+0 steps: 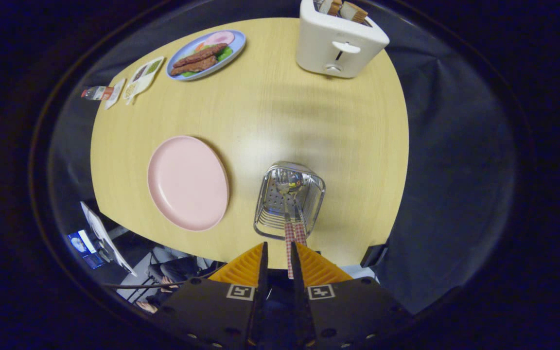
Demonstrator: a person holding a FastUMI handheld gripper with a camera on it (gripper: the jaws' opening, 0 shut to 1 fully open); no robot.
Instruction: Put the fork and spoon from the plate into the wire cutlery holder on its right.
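The pink plate [187, 182] lies bare on the wooden table, to the left of the wire cutlery holder [289, 200]. Two utensils with red-checked handles stand in the holder, heads down on its perforated bottom. One handle [301, 234] leans on the holder's near rim. The other handle [289, 253] reaches further back, into the gap between my fingers. My gripper [278, 245] hangs just above and behind the holder, with its fingers a narrow gap apart. That handle lies against one finger while the other finger stands clear of it. Which utensil is the fork and which the spoon is hard to tell.
A white toaster [338, 41] with bread slices stands at the far side of the table. A blue plate of food [206, 54], a small tray [143, 78] and a bottle [96, 92] lie at the far left. The table's near edge runs just below the holder.
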